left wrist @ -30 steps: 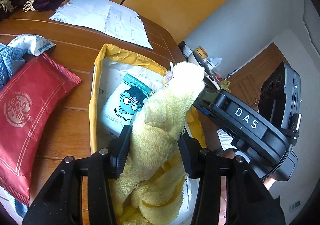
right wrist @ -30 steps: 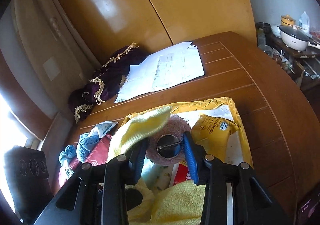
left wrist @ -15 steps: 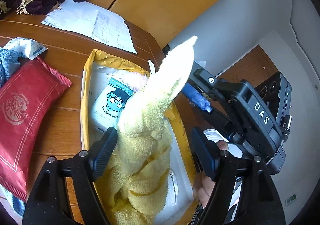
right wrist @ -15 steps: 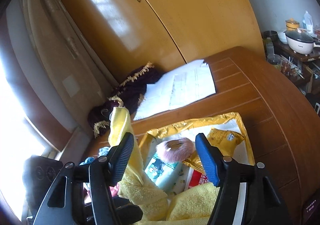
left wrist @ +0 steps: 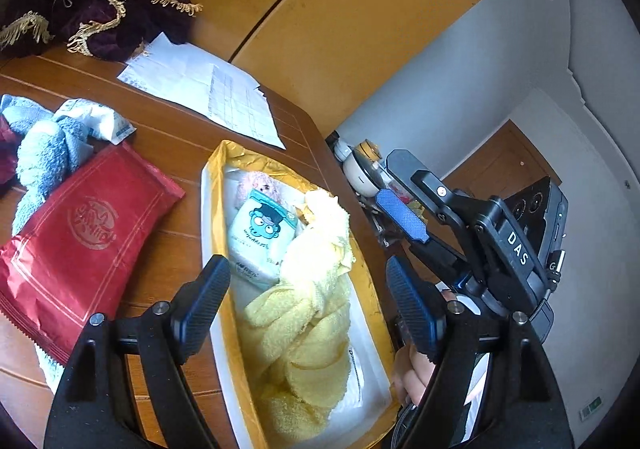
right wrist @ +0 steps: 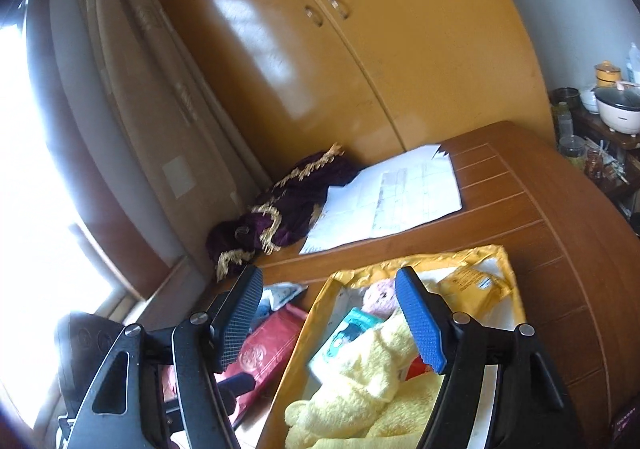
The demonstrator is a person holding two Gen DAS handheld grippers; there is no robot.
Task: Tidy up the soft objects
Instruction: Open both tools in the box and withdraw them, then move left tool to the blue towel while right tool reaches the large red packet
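Towel, yellow and bunched, lies inside the gold-lined box on the worktop; both tools, left and right, hover spread and empty, apparently done placing it.

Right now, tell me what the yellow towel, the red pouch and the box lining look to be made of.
Yellow towel: looks like terry cloth, matte, with a fuzzy looped pile and soft folds.
Red pouch: probably plastic film, slightly glossy, with a crimped serrated edge seal and a printed logo.
Box lining: seems to be gold foil or metallised paper, shiny and crinkled along the box rim; which one is unclear.
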